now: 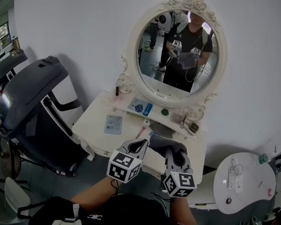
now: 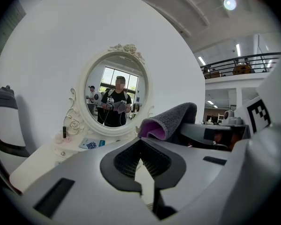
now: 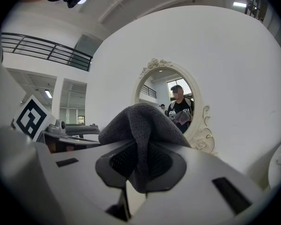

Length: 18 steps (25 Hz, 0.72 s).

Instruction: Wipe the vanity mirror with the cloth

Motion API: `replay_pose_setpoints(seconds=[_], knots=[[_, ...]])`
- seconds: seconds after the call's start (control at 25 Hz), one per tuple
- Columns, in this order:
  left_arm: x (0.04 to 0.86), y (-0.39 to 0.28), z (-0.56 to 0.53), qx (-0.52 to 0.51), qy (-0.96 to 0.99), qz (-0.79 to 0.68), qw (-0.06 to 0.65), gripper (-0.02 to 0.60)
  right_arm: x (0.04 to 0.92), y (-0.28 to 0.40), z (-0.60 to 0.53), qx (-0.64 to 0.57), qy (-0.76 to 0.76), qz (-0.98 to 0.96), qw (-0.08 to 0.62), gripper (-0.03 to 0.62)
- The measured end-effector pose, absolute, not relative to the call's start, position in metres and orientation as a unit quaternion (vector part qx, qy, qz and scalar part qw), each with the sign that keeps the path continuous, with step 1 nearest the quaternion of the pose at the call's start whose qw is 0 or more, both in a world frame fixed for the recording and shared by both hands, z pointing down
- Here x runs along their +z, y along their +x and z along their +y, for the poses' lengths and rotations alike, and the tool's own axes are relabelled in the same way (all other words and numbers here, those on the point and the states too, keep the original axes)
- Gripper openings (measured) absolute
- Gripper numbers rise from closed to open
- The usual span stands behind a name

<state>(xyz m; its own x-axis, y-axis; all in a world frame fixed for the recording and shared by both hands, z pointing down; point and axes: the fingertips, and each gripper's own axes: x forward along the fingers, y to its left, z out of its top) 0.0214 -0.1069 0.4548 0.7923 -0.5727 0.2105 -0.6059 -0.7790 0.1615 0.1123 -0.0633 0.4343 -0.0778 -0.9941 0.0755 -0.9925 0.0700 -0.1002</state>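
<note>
Right gripper (image 3: 138,146): we clamp the grey microfibre cloth (image 3: 141,120) | left gripper (image 2: 141,143): jaws together (empty) | oval white-framed vanity mirror (image 1: 155,74) ahead

Bare left forearm (image 1: 91,196) reaches forward low in head view, carrying the left grey two-jaw gripper (image 1: 141,145), jaws closed tip to tip on nothing, with the right grey two-jaw gripper (image 1: 172,153) just beside it, jaws clamped on a fold of grey, pink-backed fabric cloth (image 3: 139,125).
</note>
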Motion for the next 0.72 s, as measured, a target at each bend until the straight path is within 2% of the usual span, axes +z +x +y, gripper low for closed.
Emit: replay_pose_setpoints(seconds=[0.32,0.72], knots=[[0.465,0.013,-0.134,0.071,0.939,-0.311,0.129,-0.002,0.441,0.106,-0.085,-0.066,-0.684,0.727,-0.005,0.041],[0.47,0.04,-0.185,0.082,0.935,-0.323,0.123,-0.001,0.448,0.135,-0.146,-0.075,-0.67,0.739,0.014,0.041]])
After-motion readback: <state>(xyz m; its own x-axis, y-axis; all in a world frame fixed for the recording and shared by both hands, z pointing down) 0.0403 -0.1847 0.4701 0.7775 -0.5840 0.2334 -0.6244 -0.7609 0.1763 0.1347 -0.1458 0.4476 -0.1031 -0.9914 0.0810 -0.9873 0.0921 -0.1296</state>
